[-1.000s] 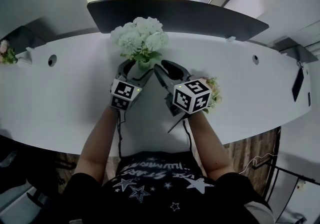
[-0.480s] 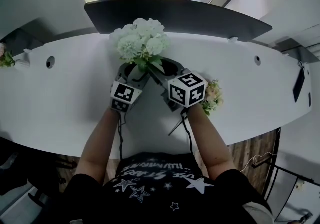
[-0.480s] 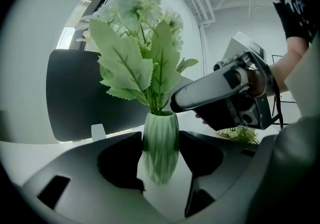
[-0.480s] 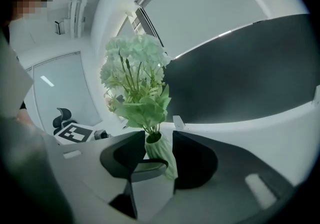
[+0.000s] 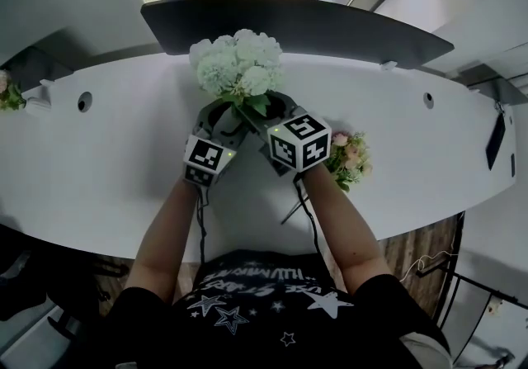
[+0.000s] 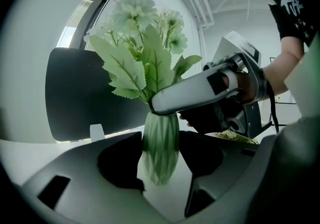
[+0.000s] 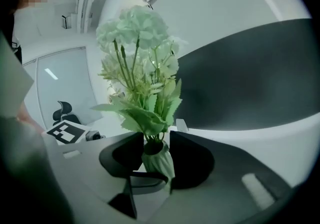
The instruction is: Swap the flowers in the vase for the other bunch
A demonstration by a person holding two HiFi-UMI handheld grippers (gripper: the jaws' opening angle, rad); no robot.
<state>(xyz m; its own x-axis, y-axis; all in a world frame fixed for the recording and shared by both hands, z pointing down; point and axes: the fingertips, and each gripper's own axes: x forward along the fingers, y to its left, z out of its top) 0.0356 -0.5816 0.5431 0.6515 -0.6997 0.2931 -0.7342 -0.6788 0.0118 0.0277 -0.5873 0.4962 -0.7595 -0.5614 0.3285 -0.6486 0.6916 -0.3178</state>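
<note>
White curved tabletop (image 5: pixel 99 161) below a dark screen (image 5: pixel 289 25), window behind. At far left edge, a small stray posy (image 5: pixel 10 91).

Left of centre: left gripper (image 5: pixel 221 115) clamped on the belly of the ribbed green vase (image 6: pixel 160 150), pinning it upright.

Centre: white flowers (image 5: pixel 238 62) standing in the vase, heads top-heavy over it.

Just right: right gripper (image 5: pixel 260 107), jaws opening, stems and vase mouth between them, no firm press visible.

Further right: other bunch (image 5: pixel 348 157), pinkish, lying flat near the tabletop's near edge.

Probably light; soft heads and leaves, so best pinched low on the bunched stems. Vase smooth, likely breakable and easily tipped; worth keeping clamped.
</note>
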